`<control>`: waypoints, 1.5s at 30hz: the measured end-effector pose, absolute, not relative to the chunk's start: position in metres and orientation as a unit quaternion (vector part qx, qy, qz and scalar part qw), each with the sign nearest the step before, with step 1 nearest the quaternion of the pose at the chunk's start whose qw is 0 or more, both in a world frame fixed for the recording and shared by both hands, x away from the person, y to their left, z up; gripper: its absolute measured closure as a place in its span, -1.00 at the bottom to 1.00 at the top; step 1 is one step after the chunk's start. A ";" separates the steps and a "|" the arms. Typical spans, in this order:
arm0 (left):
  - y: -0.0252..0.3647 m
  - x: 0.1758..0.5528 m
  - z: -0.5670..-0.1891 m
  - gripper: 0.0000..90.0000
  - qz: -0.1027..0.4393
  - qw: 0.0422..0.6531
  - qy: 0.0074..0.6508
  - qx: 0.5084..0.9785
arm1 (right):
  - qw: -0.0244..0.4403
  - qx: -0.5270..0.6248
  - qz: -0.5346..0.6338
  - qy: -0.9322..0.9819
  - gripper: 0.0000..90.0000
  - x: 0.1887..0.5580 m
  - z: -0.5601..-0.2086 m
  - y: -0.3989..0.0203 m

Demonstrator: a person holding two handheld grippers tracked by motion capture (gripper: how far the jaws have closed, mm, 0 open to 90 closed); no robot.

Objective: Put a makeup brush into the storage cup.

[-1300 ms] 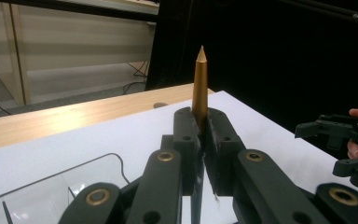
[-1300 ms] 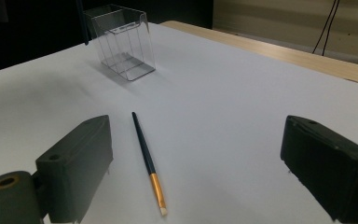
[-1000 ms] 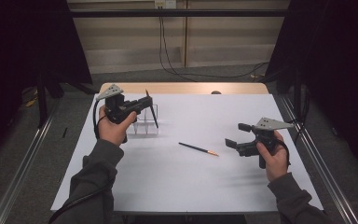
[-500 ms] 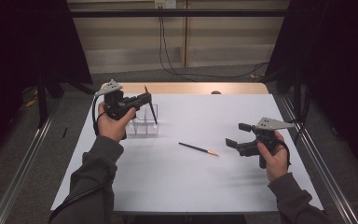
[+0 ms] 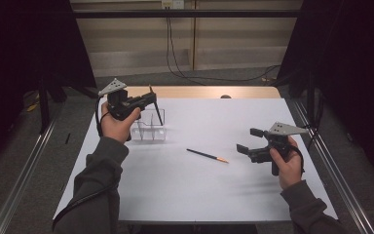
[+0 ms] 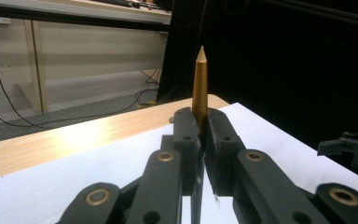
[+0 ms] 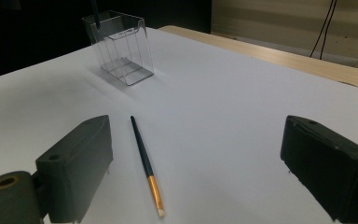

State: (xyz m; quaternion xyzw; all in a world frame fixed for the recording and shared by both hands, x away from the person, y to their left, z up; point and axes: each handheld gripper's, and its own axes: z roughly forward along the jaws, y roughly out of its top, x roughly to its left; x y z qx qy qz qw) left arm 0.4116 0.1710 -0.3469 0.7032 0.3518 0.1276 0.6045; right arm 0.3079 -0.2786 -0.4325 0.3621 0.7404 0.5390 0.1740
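Note:
My left gripper (image 5: 152,99) is shut on a thin dark brush (image 5: 158,115) and holds it nearly upright over a clear plastic holder (image 5: 146,131) at the table's left back. The lower end of this brush hangs at the holder's top. In the left gripper view its gold pointed end (image 6: 199,79) sticks up between my left gripper's (image 6: 200,122) jaws. A second brush (image 5: 207,156) with a gold ferrule lies flat mid-table. My right gripper (image 5: 248,140) stands open just right of it; in the right gripper view that brush (image 7: 144,158) lies by the left jaw, with the holder (image 7: 121,46) beyond.
A white sheet (image 5: 199,195) covers the table, with a wooden strip (image 5: 204,92) bare at the back edge. Metal rails (image 5: 336,170) run along both sides. Cables (image 5: 175,58) trail over the floor behind. The right gripper (image 6: 349,149) shows far off in the left gripper view.
My left gripper has lifted a little and drawn back with the brush, which now stands higher over the holder. The right gripper and the lying brush have hardly moved.

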 end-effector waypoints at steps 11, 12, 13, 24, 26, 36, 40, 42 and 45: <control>0.170 0.418 -0.349 0.86 0.142 0.595 0.353 0.708 | 0.173 0.364 0.538 0.740 -0.81 0.308 -0.433 -0.279; 0.170 0.419 -0.350 0.86 0.140 0.598 0.354 0.705 | 0.173 0.363 0.539 0.740 -0.81 0.308 -0.433 -0.278; 0.170 0.420 -0.350 0.86 0.141 0.599 0.355 0.704 | 0.173 0.363 0.539 0.740 -0.81 0.308 -0.433 -0.278; 0.167 0.425 -0.359 0.86 0.150 0.590 0.359 0.707 | 0.173 0.364 0.538 0.741 -0.81 0.308 -0.434 -0.279; 0.166 0.426 -0.361 0.86 0.153 0.587 0.363 0.708 | 0.172 0.364 0.538 0.741 -0.81 0.308 -0.434 -0.279; 0.165 0.432 -0.374 0.86 0.154 0.578 0.367 0.712 | 0.171 0.364 0.538 0.741 -0.81 0.308 -0.434 -0.279; 0.164 0.433 -0.378 0.86 0.159 0.570 0.375 0.714 | 0.172 0.363 0.538 0.741 -0.81 0.308 -0.434 -0.279; 0.164 0.434 -0.380 0.86 0.159 0.569 0.375 0.714 | 0.171 0.362 0.538 0.742 -0.81 0.308 -0.434 -0.279; 0.164 0.434 -0.384 0.86 0.162 0.563 0.380 0.716 | 0.171 0.362 0.538 0.742 -0.81 0.308 -0.433 -0.280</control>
